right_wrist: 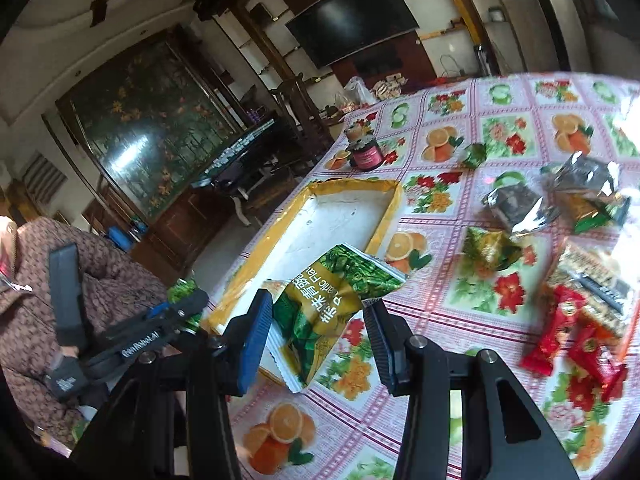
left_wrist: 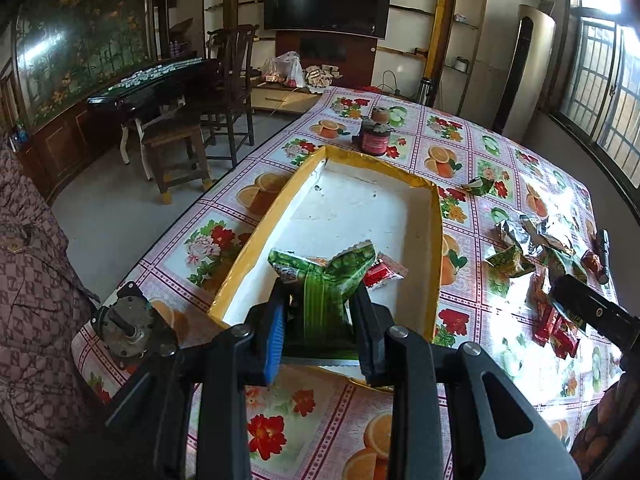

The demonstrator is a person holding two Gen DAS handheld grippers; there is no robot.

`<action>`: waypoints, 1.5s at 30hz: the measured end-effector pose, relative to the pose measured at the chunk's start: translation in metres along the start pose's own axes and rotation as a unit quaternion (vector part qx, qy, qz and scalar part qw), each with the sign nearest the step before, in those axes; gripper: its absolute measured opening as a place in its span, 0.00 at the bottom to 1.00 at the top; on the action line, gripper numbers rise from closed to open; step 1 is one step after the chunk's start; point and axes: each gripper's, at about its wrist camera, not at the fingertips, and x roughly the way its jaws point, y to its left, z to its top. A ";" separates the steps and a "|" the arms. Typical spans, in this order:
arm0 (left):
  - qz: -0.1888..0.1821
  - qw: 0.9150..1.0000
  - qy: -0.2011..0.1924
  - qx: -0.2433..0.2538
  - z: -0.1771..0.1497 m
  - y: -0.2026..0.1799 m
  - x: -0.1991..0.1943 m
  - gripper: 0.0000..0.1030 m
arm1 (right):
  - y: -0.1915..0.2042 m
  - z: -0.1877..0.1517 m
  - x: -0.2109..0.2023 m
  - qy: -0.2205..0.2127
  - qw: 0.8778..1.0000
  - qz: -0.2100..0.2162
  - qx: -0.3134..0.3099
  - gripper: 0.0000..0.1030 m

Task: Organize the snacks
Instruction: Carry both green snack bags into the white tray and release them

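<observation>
- The left gripper (left_wrist: pixel 320 312) is clamping a green snack packet (left_wrist: pixel 324 280) by its lower end, so the crimped top is fanning up free of the pads; it is hanging over the near end of the yellow-rimmed box (left_wrist: pixel 436 240), which looks like the collecting place for the snacks.
- A small red packet (left_wrist: pixel 384 274) is lying on the white floor of that box, just behind the green one, so I am guessing sorting has only just begun.
- The right gripper (right_wrist: pixel 320 320) is holding a second green packet with yellow lettering (right_wrist: pixel 320 304), pinching it across the middle; the packet is sitting tilted, its upper end over the near right corner of the box (right_wrist: pixel 390 216) and its lower end over the flowered tablecloth (right_wrist: pixel 440 320).
- Holding both packets by their bodies is leaving the ends loose, which should let them drop flat once the jaws are eased apart.
- More snacks are waiting on the right of the table: silver foil packets (right_wrist: pixel 516 204), a small green-and-gold packet (right_wrist: pixel 490 250) and red sticks (right_wrist: pixel 560 332), all well apart from the box.
- A dark jar (left_wrist: pixel 374 136) is standing beyond the far end of the box, clear of the work.
- A person in a patterned brown jacket (left_wrist: pixel 36 280) is sitting at the left edge of the table.
- The next move, I judge, is lowering each packet inside the rim without nudging the red one.
</observation>
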 end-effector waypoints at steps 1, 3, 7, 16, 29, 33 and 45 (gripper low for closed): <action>-0.001 1.000 0.003 -0.003 0.001 0.002 0.003 0.31 | -0.002 0.002 0.005 0.003 1.000 0.019 0.014 0.45; -0.003 1.000 0.004 -0.007 0.002 0.005 0.006 0.31 | -0.006 0.007 0.015 0.008 0.998 0.054 0.044 0.45; -0.007 1.000 0.005 -0.006 0.003 0.005 0.013 0.31 | 0.000 0.017 0.033 0.014 0.998 0.051 0.043 0.45; -0.025 0.999 0.030 -0.005 0.020 0.009 0.050 0.31 | 0.025 0.034 0.103 0.067 0.997 -0.011 -0.031 0.45; -0.020 0.992 0.121 -0.009 0.046 0.004 0.139 0.32 | 0.026 0.046 0.192 0.132 0.967 -0.149 -0.161 0.47; -0.028 0.992 0.122 -0.031 0.043 0.016 0.136 0.49 | 0.027 0.047 0.186 0.127 0.967 -0.146 -0.164 0.49; -0.021 0.999 0.028 -0.020 0.037 -0.010 0.061 0.68 | -0.003 0.035 0.061 0.026 0.990 -0.121 -0.073 0.56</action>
